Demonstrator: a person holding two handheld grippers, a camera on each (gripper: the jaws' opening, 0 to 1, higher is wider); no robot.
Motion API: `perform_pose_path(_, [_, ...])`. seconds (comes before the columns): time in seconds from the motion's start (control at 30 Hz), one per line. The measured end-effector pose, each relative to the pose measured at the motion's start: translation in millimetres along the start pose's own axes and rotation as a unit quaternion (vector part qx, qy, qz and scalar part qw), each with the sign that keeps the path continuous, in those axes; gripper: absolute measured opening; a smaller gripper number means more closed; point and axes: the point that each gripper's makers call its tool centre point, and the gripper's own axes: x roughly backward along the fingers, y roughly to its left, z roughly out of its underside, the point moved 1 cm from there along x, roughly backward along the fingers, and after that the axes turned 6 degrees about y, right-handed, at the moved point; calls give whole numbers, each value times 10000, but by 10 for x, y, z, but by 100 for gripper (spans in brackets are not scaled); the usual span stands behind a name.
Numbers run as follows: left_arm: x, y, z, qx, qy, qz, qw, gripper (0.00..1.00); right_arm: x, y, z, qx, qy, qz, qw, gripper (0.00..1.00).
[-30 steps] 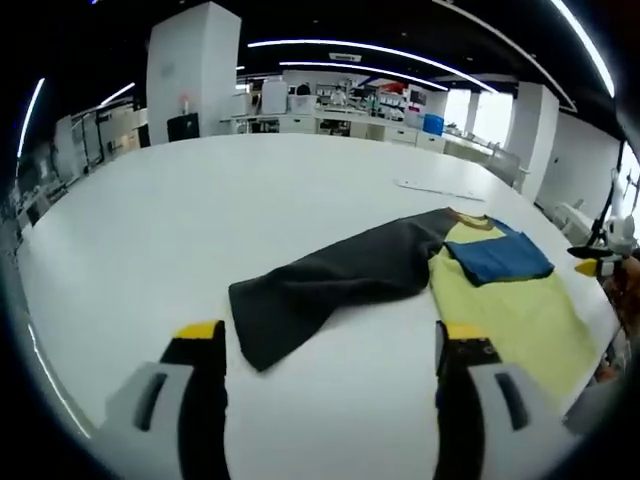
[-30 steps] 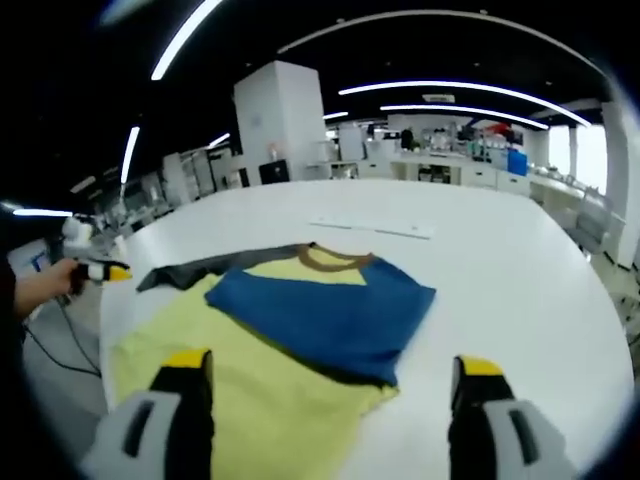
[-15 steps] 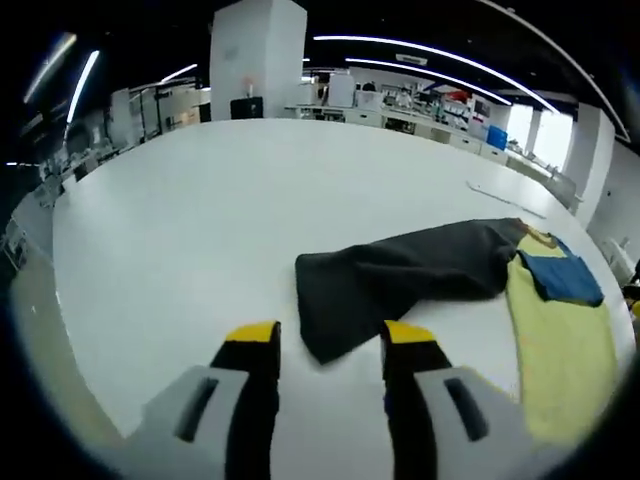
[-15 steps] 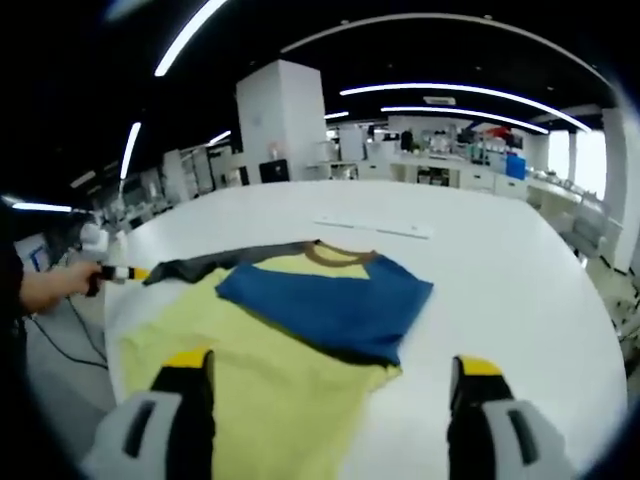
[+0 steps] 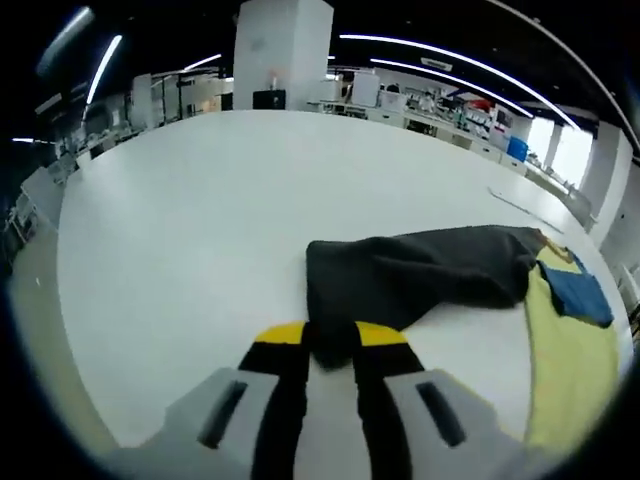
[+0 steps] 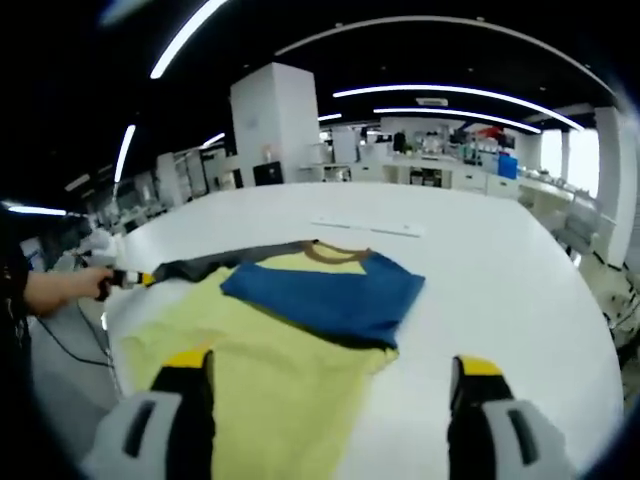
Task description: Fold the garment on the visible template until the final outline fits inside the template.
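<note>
Left gripper (image 5: 320,345): in the left gripper view its yellow-tipped jaws stand almost together, pinched on the near end of the dark grey sleeve (image 5: 400,280), whose corner sits between the tips
Right gripper (image 6: 330,375): in the right gripper view its jaws stand wide apart and hold nothing; the yellow cloth lies between and beyond them
Garment (image 6: 270,340): a shirt spread flat on the white table (image 5: 200,200), with a pale yellow body, a brown neckband (image 6: 335,255) at the far end and two sleeves of different colour
Dark grey sleeve: stretched out to the left of the yellow body in the left gripper view, lying crumpled on the table; in the right gripper view it shows as a thin dark strip (image 6: 215,265) along the far left edge of the shirt
Blue sleeve (image 6: 325,295): folded over onto the far part of the yellow body, lying flat on top of it
Person's hand (image 6: 65,290): at the left of the right gripper view, holding the left gripper, whose yellow tip (image 6: 140,279) meets the end of the dark strip
White strip (image 6: 365,227): a thin flat piece lying on the table beyond the neckband, well apart from the shirt
Surroundings: large room with a white pillar (image 5: 283,50) and benches far behind the table
</note>
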Motion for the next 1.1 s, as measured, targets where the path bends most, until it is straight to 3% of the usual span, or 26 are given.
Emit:
perform_pose_path(0.23, [25,-16,-9,219,79,-81,9997,2,13,96,29,-85,14,-48,10000,100])
perform_pose_path(0.47, [-69,21,-126,60,175,12,9998,1,48,98,64,-35,98,-19,9999,100])
perform_pose_path(0.63, [-204,155,-357,-220,153,-75,9996,0,78,82,88,-5,161,38,9999,100])
perform_pose_path(0.87, [-371,301,-524,-554,172,15,9983,0,111,84,65,-66,115,44,9999,100])
perform_pose_path(1.1, [-496,405,-566,-351,207,2,9992,0,84,54,129,-83,259,90,9996,100])
